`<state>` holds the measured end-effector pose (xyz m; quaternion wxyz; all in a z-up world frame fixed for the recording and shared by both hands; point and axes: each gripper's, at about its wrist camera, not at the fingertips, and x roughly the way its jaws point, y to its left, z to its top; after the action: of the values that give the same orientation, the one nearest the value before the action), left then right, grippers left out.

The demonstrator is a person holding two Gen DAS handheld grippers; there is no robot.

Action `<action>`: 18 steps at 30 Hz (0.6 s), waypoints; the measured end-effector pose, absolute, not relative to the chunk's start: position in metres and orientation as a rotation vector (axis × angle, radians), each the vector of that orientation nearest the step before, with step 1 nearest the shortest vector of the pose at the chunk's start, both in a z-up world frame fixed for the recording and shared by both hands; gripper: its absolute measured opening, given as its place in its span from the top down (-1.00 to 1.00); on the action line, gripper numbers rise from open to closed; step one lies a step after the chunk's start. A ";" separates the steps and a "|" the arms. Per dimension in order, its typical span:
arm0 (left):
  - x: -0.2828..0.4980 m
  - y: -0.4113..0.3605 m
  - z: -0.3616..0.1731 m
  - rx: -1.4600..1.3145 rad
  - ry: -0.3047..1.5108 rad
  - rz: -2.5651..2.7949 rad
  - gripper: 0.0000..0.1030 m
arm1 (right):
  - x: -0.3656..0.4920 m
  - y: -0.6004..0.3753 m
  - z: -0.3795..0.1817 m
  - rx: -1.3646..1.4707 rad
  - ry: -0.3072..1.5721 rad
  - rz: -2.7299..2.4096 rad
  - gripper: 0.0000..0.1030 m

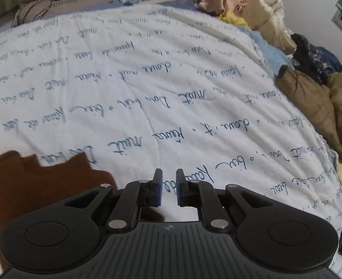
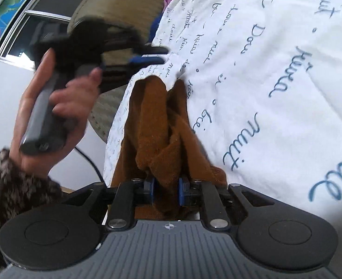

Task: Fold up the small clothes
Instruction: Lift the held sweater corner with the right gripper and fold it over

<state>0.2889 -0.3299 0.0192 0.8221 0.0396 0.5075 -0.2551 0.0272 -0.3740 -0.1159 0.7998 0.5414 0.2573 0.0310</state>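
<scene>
A: Evidently the brown garment (image 2: 161, 125) lies on the bed, on the white blanket with blue script (image 1: 171, 88). Why is it bunched toward one end?

B: Because the right gripper (image 2: 166, 191) has a gathered fold of it between its jaws. Those jaws stand narrowly parted with the cloth filling the gap, and both blue pads appear to touch it, so this reads as a pinch on the garment. The fabric runs away from the gripper in twisted ridges, which suggests it is being drawn out along the blanket to flatten it for folding.

A: And the left gripper (image 1: 168, 186)?

B: Its jaws are nearly pressed together, a slim gap between the pads, and nothing is caught in them. In the left wrist view it hangs just beside the garment's far edge, the brown cloth lying flat to the gripper's left. The person's hand (image 2: 52, 107) wraps its handle; that view is blurred.

A: What of the heap of clothes (image 1: 252, 14)?

B: It sits well apart from the garment, at the blanket's far right edge, probably waiting its turn, leaving the middle of the blanket free as a folding surface.
</scene>
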 end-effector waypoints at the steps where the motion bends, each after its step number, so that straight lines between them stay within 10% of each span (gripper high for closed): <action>1: 0.287 -0.318 0.026 0.079 1.071 -0.540 0.78 | 0.024 -0.377 -0.113 1.162 0.544 0.060 0.45; 18: 0.184 -0.146 -0.010 0.052 0.839 -0.390 0.75 | 0.132 -0.314 -0.035 0.593 0.631 0.100 0.34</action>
<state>0.1839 -0.1455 -0.0096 0.8946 0.0248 0.4046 -0.1881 0.1317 -0.3138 -0.0346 0.9066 0.2873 0.3054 0.0486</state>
